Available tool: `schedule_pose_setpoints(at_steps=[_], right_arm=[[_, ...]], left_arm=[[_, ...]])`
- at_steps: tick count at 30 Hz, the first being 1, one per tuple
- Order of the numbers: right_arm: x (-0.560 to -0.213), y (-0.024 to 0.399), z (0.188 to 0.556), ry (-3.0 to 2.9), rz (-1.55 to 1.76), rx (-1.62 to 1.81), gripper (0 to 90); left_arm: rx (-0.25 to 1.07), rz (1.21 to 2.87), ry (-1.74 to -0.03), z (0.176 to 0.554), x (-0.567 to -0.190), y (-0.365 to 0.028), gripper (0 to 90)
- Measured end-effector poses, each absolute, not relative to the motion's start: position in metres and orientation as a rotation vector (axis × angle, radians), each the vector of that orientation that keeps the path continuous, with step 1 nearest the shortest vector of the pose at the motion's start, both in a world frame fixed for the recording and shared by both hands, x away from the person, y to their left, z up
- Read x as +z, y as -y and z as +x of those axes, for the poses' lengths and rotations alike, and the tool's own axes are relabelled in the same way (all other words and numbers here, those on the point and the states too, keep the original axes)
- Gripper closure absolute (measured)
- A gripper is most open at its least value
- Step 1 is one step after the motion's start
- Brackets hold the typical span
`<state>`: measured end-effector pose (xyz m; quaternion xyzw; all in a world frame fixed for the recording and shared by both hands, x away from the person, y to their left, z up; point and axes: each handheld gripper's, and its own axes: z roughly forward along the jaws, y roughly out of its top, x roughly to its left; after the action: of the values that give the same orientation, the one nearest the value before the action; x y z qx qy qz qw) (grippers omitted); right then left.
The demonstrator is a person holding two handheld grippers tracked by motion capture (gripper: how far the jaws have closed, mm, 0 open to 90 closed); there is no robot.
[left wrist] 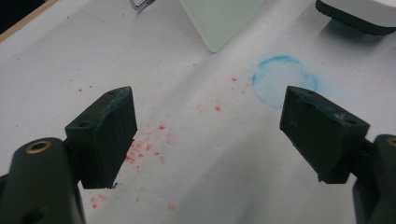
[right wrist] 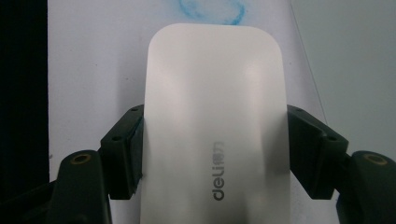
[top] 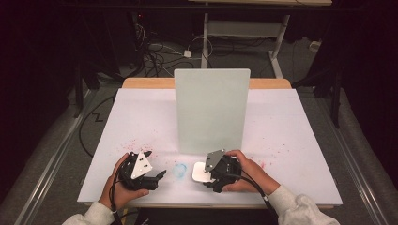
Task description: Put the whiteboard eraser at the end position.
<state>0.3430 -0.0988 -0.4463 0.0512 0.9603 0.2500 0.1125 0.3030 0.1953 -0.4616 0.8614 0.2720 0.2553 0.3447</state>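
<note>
A white eraser block (right wrist: 215, 116) marked "deli" lies flat on the white table sheet (top: 291, 131), with my right gripper (right wrist: 215, 154) shut on its two long sides. In the high view the eraser (top: 200, 172) pokes out to the left of the right gripper (top: 205, 174). Just beyond its front end is a blue chalky ring (right wrist: 210, 11) smudged on the sheet. My left gripper (left wrist: 210, 130) hovers open over the sheet with nothing between its jaws, and the blue ring (left wrist: 285, 80) lies ahead to the right. In the high view the left gripper (top: 156, 163) sits left of the ring (top: 179, 169).
A pale upright panel (top: 211, 110) stands in the middle of the table, just behind both grippers. Red specks (left wrist: 140, 149) are scattered on the sheet under the left gripper. Dark floor with cables (top: 155, 51) lies beyond the far table edge.
</note>
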Motion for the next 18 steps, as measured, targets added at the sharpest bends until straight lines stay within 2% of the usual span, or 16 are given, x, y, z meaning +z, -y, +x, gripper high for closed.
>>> schedule_pose_setpoints(at_steps=[18], right_arm=[[-0.425,0.118,0.338,-2.664,0.234,0.937,31.3]], left_arm=[[0.668,2.235,-0.702,0.302,-0.461,-0.195,18.0]])
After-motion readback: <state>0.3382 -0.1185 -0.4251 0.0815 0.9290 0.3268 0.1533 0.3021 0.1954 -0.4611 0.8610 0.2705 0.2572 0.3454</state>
